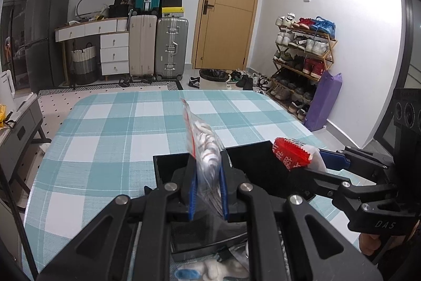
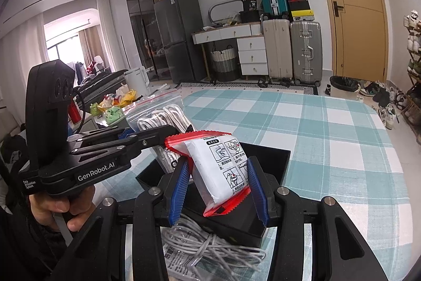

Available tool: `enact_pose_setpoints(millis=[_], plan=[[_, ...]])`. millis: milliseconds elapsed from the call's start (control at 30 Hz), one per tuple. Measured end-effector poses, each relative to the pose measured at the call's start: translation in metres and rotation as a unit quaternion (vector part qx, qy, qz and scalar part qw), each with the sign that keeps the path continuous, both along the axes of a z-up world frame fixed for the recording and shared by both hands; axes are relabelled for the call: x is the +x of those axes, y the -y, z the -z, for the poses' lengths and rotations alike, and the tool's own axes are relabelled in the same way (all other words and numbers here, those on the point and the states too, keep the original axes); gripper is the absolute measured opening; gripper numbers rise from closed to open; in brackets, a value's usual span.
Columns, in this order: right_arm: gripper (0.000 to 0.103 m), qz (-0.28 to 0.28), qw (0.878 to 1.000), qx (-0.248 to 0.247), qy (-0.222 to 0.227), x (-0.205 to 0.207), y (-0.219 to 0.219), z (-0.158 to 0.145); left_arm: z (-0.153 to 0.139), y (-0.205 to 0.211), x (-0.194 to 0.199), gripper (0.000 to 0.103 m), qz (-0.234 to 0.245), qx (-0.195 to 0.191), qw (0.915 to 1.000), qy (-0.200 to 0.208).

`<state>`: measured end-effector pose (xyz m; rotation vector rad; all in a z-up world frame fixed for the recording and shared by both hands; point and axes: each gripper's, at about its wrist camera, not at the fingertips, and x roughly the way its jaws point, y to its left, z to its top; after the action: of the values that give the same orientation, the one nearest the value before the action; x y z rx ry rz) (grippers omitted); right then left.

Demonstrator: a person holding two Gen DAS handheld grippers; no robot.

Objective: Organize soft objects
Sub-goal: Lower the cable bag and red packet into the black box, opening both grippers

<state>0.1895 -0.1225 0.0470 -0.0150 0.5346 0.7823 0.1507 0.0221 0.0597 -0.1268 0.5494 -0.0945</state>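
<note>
1. The left gripper (image 1: 208,175) has its blue-padded fingers pinched on a clear zip bag (image 1: 204,146), held above a black box (image 1: 252,170). The bag stands on edge, with a red seal strip along its top and coiled white cord bunched inside.
2. The right gripper (image 2: 218,188) has its jaws closed on a soft white packet (image 2: 223,170), also over the black box (image 2: 265,167).
3. The packet is puffy and pillow-like, with crimped red ends at top and bottom and black line drawings with printed text on its face. It tilts, its upper red edge leaning towards the left gripper (image 2: 168,133).
4. From the left side the same packet (image 1: 294,154) shows as a red and white crumpled end, caught by the right gripper (image 1: 315,165).
5. The clear bag (image 2: 168,120) is seen from the right as striped white cord behind glossy plastic.
6. The box sits on a table (image 1: 110,133) covered with a teal and white checked cloth.
7. Just below the box lies a loose tangle of grey cable (image 2: 210,246) on a printed plastic bag.
</note>
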Motion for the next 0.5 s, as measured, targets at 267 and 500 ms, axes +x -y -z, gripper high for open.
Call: enact_pose_setpoints(millis=[267, 500], plan=[[0.044, 0.000, 1.000, -0.009, -0.014, 0.016, -0.006, 0.011, 0.012, 0.004, 0.013, 0.012, 0.007, 0.005, 0.9999, -0.015], [0.044, 0.002, 0.999, -0.017, -0.029, 0.026, -0.009, 0.021, 0.023, 0.010, 0.020, 0.012, 0.018, 0.006, 0.9994, -0.028]])
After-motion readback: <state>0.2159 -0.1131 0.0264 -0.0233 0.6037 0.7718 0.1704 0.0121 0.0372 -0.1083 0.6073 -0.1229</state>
